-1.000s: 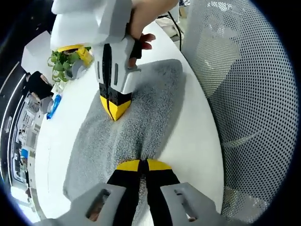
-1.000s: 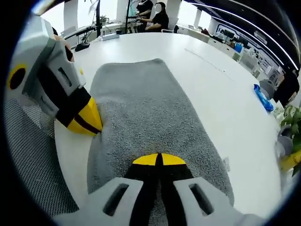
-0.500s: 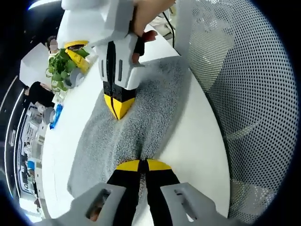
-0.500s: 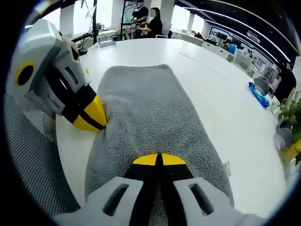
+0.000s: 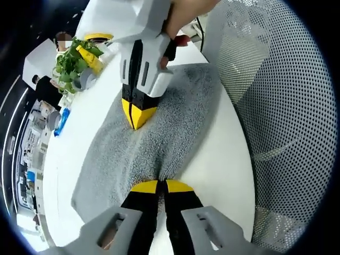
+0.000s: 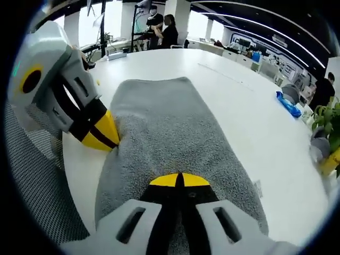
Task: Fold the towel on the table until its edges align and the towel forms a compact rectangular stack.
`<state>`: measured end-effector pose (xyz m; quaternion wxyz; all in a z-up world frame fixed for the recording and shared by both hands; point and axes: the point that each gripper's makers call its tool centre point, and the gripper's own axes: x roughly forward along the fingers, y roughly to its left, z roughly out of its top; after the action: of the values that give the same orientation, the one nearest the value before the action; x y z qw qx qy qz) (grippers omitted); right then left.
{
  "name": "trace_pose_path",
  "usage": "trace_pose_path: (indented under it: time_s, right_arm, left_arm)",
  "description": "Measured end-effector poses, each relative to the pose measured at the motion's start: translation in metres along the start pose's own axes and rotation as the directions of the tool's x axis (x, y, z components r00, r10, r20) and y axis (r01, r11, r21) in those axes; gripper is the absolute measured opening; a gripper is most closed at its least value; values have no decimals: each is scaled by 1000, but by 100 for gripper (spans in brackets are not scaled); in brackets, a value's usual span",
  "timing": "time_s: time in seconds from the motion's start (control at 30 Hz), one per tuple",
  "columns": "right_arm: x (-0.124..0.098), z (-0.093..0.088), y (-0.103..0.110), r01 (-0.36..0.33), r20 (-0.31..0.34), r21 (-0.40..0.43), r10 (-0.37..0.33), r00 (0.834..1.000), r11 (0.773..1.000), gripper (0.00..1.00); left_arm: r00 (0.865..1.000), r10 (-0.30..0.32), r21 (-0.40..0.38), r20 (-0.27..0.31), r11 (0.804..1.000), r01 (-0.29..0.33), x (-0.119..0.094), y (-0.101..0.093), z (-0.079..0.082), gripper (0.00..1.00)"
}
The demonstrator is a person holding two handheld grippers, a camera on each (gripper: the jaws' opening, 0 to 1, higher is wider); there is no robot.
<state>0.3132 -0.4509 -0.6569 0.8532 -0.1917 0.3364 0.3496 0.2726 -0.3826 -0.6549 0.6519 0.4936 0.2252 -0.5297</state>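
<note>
A grey towel [image 5: 159, 133] lies lengthwise on the white table [image 5: 218, 164], doubled into a long strip. My left gripper [image 5: 162, 186] is shut, its yellow tips pinching the towel's long edge by the table rim. It also enters the right gripper view from the left, and the left gripper's tip [image 6: 103, 133] meets the towel's side there. My right gripper [image 6: 178, 180] is shut on the towel [image 6: 170, 127] near one short end. In the left gripper view a hand holds the right gripper [image 5: 137, 116], whose tips press into the towel's middle.
A mesh chair back [image 5: 276, 106] stands right beside the table edge, and the chair [image 6: 32, 180] also shows behind the left gripper. A potted plant [image 5: 74, 56] and a blue item [image 6: 289, 103] sit on the far side. People stand by distant desks [image 6: 162, 26].
Both views have shifted a little with the hands. The grippers stay shut at the same places on the towel, and the towel lies much as before.
</note>
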Motion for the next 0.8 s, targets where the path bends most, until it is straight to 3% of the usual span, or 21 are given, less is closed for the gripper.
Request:
trace_pose_path:
  time_s: [0.6, 0.8]
  right_arm:
    - [-2, -1, 5, -18, 8, 4, 18, 1000, 1000, 0]
    - [-3, -1, 7, -24, 5, 4, 24, 1000, 1000, 0]
  left_arm:
    - [1000, 9, -52, -26, 999, -11, -3, 6, -11, 4]
    - [999, 16, -33, -29, 999, -16, -4, 7, -14, 4]
